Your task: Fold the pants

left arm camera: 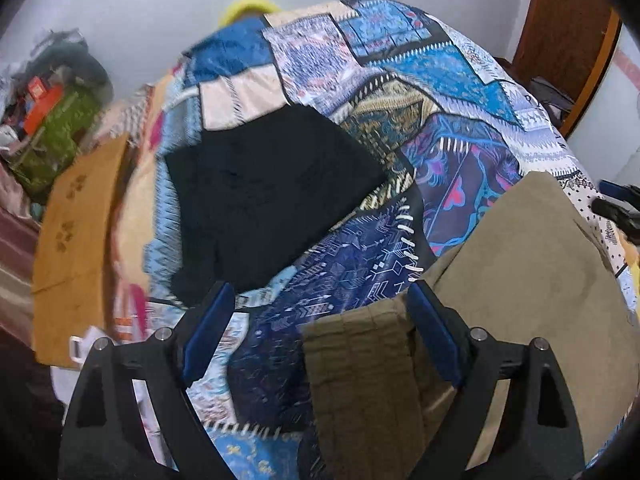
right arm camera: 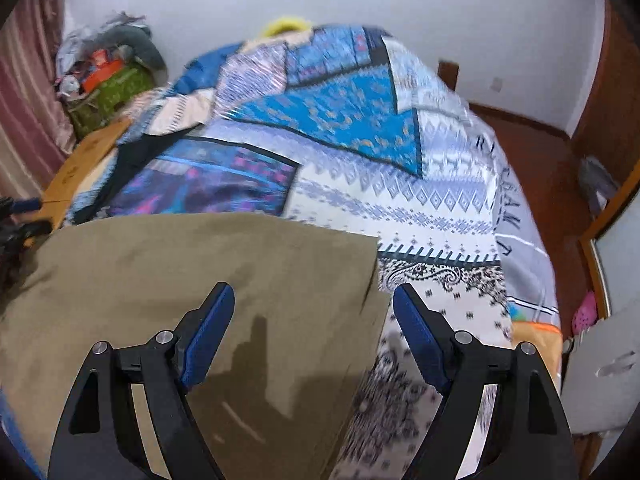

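Olive-brown pants (left arm camera: 532, 264) lie folded flat on a patchwork bedspread (left arm camera: 360, 80). In the left wrist view their waistband end (left arm camera: 360, 360) lies between the open fingers of my left gripper (left arm camera: 320, 300), which holds nothing. In the right wrist view the pants (right arm camera: 180, 272) spread under my right gripper (right arm camera: 314, 300), which is open and empty above their right edge. A folded black garment (left arm camera: 272, 192) lies farther up the bed.
A tan cardboard piece (left arm camera: 76, 248) lies at the bed's left edge. A pile of bags and clothes (left arm camera: 52, 112) sits by the wall. The wooden floor (right arm camera: 536, 168) and a door frame (right arm camera: 612, 216) are to the right. A yellow object (right arm camera: 284, 26) lies at the bed's far end.
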A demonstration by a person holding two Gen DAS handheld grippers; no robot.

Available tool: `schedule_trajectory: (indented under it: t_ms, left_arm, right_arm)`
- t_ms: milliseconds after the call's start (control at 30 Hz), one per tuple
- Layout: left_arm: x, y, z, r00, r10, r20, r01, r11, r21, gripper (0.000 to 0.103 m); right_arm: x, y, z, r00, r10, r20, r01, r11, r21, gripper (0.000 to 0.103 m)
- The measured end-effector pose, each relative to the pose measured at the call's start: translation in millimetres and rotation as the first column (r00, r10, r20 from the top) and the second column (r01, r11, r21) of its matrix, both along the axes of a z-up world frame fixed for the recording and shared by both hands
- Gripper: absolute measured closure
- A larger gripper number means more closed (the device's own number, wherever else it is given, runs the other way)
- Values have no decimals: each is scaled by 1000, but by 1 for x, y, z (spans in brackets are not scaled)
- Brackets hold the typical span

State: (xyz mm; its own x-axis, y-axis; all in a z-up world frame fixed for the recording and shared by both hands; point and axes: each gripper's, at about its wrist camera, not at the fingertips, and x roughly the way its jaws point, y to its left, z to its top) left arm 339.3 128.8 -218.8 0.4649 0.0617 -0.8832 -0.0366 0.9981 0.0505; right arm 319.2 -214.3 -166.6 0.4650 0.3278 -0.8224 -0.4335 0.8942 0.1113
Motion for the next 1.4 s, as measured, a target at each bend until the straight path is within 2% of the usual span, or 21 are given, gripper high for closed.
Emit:
schedule_trajectory:
  t_ms: [67,133,233,300,433,667,767,833,867,900,1000,1133,1167,1200,1233,1300,1400]
  left_arm:
    - [3,1,-13,1000,-8,-11,8,1000,-20,14]
    - [3,2,-22,1000,-10,-18,9,999,-41,14]
    - [3,6,-30,1000,7,-15,-8,997,-82,14]
    - [1,10,-33,1000,24,-5,-25,994,-109,14]
    - [-3,17,-37,998,58,10,-56,986,-156,14]
    - [-12,4,-33,993,77,87,-76,997,-23,14]
    - [-13,9,-35,993,87,80,-84,995,-45,14]
    - [-13,12,-34,993,94,66,-90,994,-58,14]
    - [-14,12,-32,993,96,65,-93,994,-51,14]
    - [-15,11,-30,993,97,66,-94,995,-40,14]
    - [-22,9,-18,993,99,63,-97,995,-26,15]
    - [-38,6,10,991,81,106,-70,993,-99,15]
    - [-41,3,17,989,82,122,-69,992,-105,15]
    - [-45,1,24,987,83,140,-68,992,-106,15]
    - [-47,-3,30,985,82,154,-66,992,-106,14]
    - [-49,-12,38,984,69,167,-54,994,-95,14]
    - [-49,-28,42,986,27,167,-18,998,-56,14]
  right_arm:
    - [17,-3,-12,999,-24,-27,24,1000,13,25]
    - [33,-1,-26,998,-48,-42,47,999,-16,26]
    - [49,7,-50,995,-40,-86,36,998,-47,37]
    - [51,14,-61,992,-20,-122,16,999,-32,44]
    - [48,17,-66,994,-13,-111,8,999,-39,46]
    - [55,14,-71,994,-50,-98,42,996,-79,39]
    - [57,14,-70,991,-128,-43,118,975,-191,40]
    - [58,12,-68,987,-153,-53,134,956,-260,54]
    - [57,12,-66,987,-147,-64,125,955,-269,64]
    - [53,13,-60,989,-129,-77,102,954,-283,69]
    - [35,15,-34,997,-70,-45,55,960,-274,69]
    - [3,28,12,1000,17,26,-11,981,-194,65]
    - [-9,35,26,999,28,38,-21,987,-160,58]
    - [-17,39,33,998,31,45,-25,989,-144,46]
    - [-28,46,42,997,43,62,-35,991,-126,42]
    - [-49,61,55,991,92,100,-83,992,-91,38]
    - [-63,86,65,984,153,97,-151,988,-31,35]
